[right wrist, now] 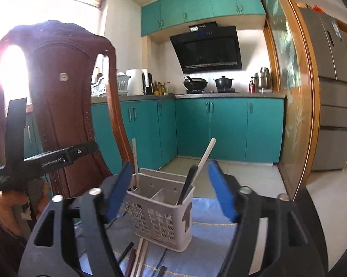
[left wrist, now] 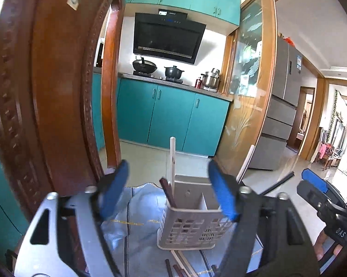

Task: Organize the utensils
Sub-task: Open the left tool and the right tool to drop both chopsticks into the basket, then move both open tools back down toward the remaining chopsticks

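A beige slotted utensil basket (left wrist: 191, 221) stands on a blue-grey cloth, with a divider inside. Several chopsticks stand in it: a pale one (left wrist: 172, 161), a dark brown one (left wrist: 167, 190), and in the right wrist view a black-and-white one (right wrist: 197, 170). More chopsticks (left wrist: 180, 263) lie on the cloth in front of the basket, also seen in the right wrist view (right wrist: 138, 258). My left gripper (left wrist: 170, 189) is open and empty, its blue fingers either side of the basket. My right gripper (right wrist: 168, 188) is open and empty, also framing the basket (right wrist: 160, 217).
A carved wooden chair back (left wrist: 46, 92) rises close on the left, also in the right wrist view (right wrist: 62, 106). The cloth (left wrist: 141, 210) covers the surface. Teal kitchen cabinets (left wrist: 173, 115), a glass sliding door (left wrist: 247, 92) and a fridge (right wrist: 330, 92) stand beyond.
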The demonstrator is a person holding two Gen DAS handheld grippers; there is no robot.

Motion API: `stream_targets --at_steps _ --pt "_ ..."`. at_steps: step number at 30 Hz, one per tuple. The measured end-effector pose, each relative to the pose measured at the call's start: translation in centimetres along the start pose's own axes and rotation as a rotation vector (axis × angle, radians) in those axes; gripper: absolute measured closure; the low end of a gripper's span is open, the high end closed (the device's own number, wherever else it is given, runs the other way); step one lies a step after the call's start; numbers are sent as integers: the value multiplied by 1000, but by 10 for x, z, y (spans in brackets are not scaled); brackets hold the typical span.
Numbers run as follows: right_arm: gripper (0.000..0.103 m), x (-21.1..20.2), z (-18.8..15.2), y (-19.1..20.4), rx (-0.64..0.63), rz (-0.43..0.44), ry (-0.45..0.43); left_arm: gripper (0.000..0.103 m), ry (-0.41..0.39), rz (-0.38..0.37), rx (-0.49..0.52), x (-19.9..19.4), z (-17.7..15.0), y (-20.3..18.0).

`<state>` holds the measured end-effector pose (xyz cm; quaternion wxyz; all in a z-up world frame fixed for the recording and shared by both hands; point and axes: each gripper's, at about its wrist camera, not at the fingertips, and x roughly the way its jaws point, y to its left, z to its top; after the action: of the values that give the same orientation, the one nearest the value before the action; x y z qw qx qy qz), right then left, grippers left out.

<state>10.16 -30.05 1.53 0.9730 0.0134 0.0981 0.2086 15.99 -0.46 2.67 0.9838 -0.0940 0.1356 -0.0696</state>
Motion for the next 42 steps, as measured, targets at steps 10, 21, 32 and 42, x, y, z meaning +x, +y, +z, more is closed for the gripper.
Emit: stream_targets --at_steps 10,21,32,42 --pt "3 -32 -18 -28 112 -28 -63 4 36 -78 -46 -28 -27 10" --pt "3 -14 -34 -6 -35 -92 101 4 -76 -119 9 -53 -47 -3" --pt "3 31 -70 14 -150 -144 424 3 304 -11 114 1 -70 -7" --pt "13 76 -131 41 -168 29 796 3 608 118 107 56 -112 12"
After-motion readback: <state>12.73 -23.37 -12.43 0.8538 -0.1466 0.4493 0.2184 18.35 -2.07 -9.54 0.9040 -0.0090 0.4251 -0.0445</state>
